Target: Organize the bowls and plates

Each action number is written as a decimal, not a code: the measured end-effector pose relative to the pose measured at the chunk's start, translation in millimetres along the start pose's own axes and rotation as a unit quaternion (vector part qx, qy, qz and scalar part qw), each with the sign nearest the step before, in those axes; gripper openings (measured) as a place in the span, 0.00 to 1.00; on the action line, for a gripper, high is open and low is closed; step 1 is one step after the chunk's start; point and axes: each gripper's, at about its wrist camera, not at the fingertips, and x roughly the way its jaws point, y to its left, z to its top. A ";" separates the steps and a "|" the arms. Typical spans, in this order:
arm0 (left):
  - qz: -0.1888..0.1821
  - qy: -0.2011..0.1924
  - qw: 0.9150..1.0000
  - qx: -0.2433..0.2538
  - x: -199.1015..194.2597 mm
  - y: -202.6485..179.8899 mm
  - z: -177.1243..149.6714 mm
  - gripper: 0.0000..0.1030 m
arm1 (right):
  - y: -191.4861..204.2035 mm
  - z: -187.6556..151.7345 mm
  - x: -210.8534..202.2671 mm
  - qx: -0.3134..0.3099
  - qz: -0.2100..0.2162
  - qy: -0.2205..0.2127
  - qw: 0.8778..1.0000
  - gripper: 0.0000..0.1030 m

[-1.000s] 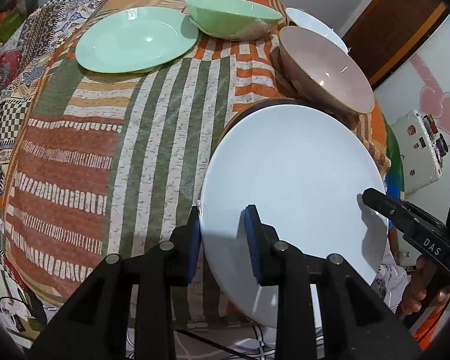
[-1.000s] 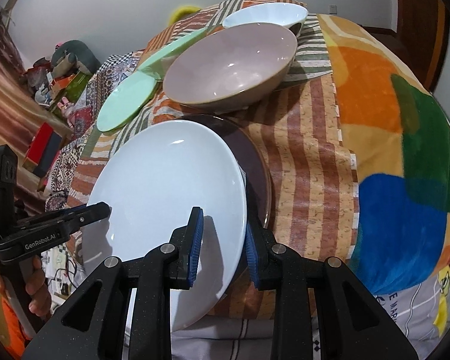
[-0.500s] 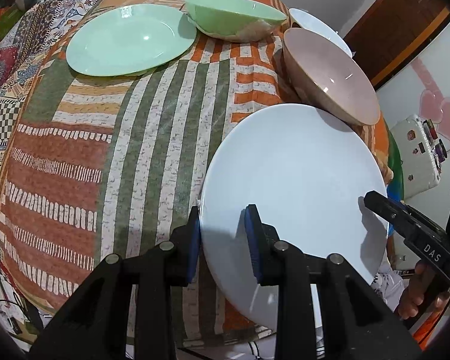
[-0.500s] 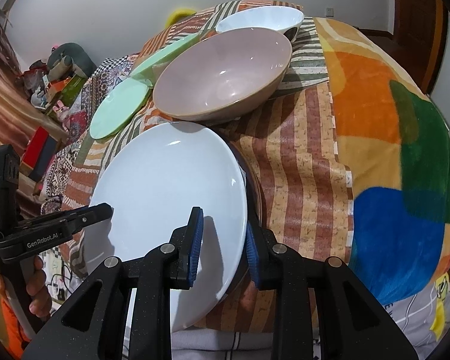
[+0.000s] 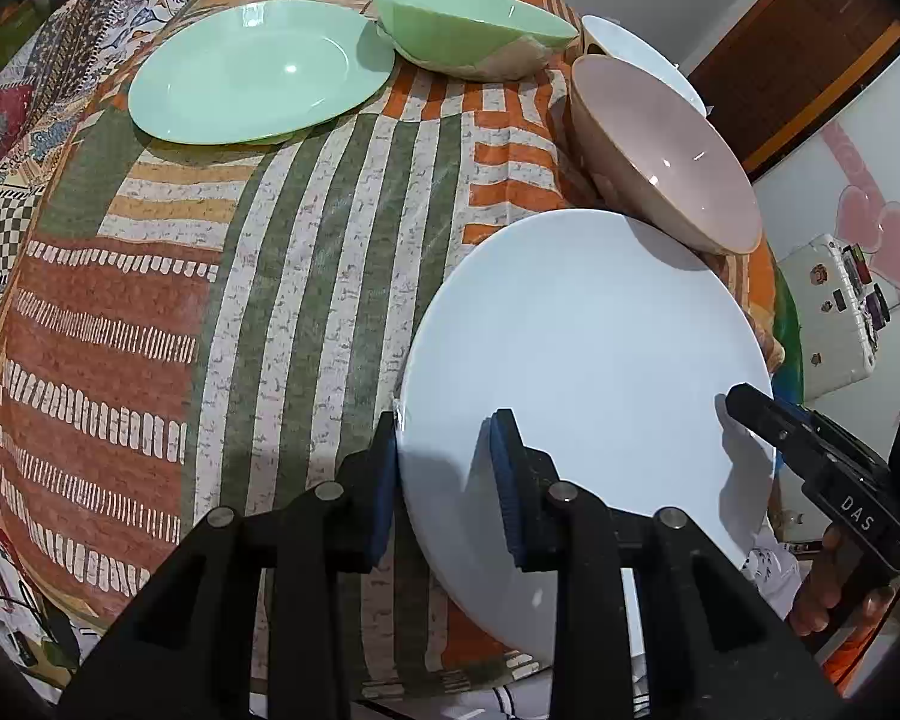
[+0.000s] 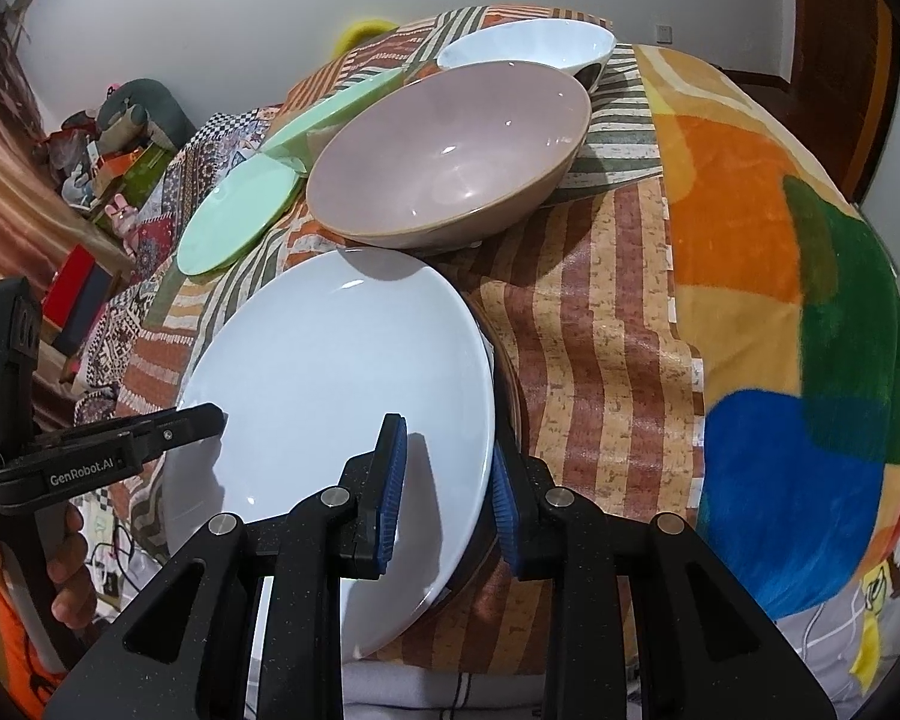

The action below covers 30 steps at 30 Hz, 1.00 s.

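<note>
From the left wrist view, the surface (image 5: 306, 276) is draped in a patchwork cloth of green, white, rust and orange stripes, and a wooden door (image 5: 810, 30) and a pale panel with pink hearts (image 5: 870, 228) stand at the right. The left gripper (image 5: 444, 468) has its jaws narrowed onto the near left rim of a smooth, glossy white plate (image 5: 582, 348), and the right gripper (image 5: 750, 414) clamps the opposite rim. Beyond lie a flat mint-green plate (image 5: 258, 72), a mint-green bowl (image 5: 468, 30) just beside it, a dusty-pink bowl (image 5: 666, 150) and a white bowl (image 5: 636, 54) behind that. From the right wrist view, the right gripper (image 6: 447, 480) pinches the white plate (image 6: 330, 390) at its right edge, with a dark plate (image 6: 507, 384) showing beneath that edge; the left gripper (image 6: 210, 417) grips the far side. A fleecy blanket (image 6: 810, 300) in orange, green and blue blocks covers the right end of the surface, and cluttered belongings (image 6: 108, 144) sit against a plain white wall (image 6: 180, 18).
</note>
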 end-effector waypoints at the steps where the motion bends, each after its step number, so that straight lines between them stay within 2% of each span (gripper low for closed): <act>1: 0.002 -0.001 1.000 -0.002 -0.5 1.1 0.4 0.28 | 0.1 0.0 -0.1 -0.001 -0.002 0.001 1.000 0.23; 5: 0.007 -0.012 1.000 -0.007 -8.9 4.8 3.4 0.28 | -1.1 1.8 -3.8 -0.003 -0.013 -0.003 1.000 0.22; 6: 0.005 -0.016 1.000 -0.009 -12.4 5.5 4.3 0.28 | -1.1 3.0 -7.6 -0.009 -0.036 -0.015 0.999 0.23; 8: 0.002 -0.028 1.000 -0.008 -21.2 5.7 6.6 0.28 | -2.3 5.9 -12.9 -0.017 -0.053 -0.027 0.998 0.25; 13: 0.005 -0.069 0.998 0.000 -48.5 5.1 10.4 0.34 | -6.9 15.8 -27.5 -0.008 -0.047 -0.046 0.998 0.26; 16: 0.015 -0.088 0.996 0.005 -62.5 8.8 12.2 0.36 | 0.9 21.0 -31.2 -0.014 -0.036 -0.052 0.998 0.26; 20: 0.029 -0.105 0.994 0.004 -73.8 17.6 15.3 0.41 | 20.2 29.8 -29.0 -0.032 -0.012 -0.057 0.998 0.35; 30: 0.065 -0.120 0.989 -0.053 -78.2 84.5 29.5 0.42 | 91.7 67.6 15.3 -0.095 0.043 -0.043 0.994 0.38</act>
